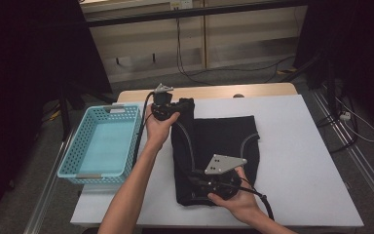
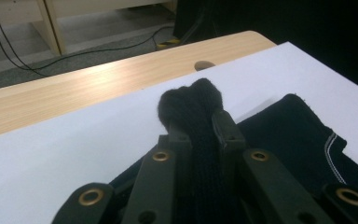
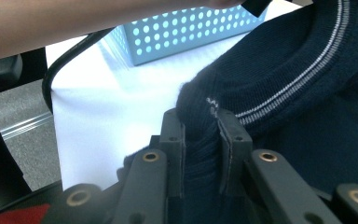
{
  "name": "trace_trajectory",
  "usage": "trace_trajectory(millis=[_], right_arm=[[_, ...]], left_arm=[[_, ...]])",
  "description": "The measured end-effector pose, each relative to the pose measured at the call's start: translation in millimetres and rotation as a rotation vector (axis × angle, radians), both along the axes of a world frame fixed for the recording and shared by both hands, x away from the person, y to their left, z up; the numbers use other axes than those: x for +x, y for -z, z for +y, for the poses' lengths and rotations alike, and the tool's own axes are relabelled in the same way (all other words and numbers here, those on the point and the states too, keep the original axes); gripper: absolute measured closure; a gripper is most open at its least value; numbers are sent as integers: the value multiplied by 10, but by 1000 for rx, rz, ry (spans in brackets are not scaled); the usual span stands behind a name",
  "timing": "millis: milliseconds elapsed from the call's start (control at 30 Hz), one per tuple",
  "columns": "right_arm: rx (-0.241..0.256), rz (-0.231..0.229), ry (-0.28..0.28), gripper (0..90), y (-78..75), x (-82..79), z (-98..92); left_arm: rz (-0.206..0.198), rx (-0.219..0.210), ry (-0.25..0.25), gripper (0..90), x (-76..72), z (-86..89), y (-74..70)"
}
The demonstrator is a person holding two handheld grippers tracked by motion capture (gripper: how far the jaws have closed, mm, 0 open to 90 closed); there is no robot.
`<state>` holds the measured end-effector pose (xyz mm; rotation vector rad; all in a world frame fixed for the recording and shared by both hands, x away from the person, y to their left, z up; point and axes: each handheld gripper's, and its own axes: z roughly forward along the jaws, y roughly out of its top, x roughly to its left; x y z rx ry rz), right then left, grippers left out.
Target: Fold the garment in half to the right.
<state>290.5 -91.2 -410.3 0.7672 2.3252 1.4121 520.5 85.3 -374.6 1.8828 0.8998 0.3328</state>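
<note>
High view: the dark sweater (image 1: 219, 146) on the white table (image 1: 297, 161) is pinched by left gripper (image 1: 168, 111) and right gripper (image 1: 205, 181), so the fold could be spoiled if one bunched edge is released.

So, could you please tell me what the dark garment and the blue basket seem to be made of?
The garment looks like knitted fabric, soft and matt: ribbed, fuzzy edges with a pale woven stripe. The basket looks like moulded plastic, smooth with a slight sheen, its walls pierced by regular holes.
</note>
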Motion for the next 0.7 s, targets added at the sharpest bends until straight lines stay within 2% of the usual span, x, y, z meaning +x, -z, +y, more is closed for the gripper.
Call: trace_trajectory(millis=[100,167,300,400,700], right_arm=[[-6,-1,6,751,12,-33,-32],[-11,-2,12,751,11,-51,-60],[-9,4,28,751,25,-60,-146],[-12,16,37,751,52,-63,-187],[-19,33,68,751,105,-120,-392]], left_arm=[[13,-24,9,811,16,-85,41],[17,-17,11,812,28,-116,60],[22,-25,14,811,40,-178,94],[41,-39,15,811,43,-261,128],[20,-14,53,811,32,-448,149]])
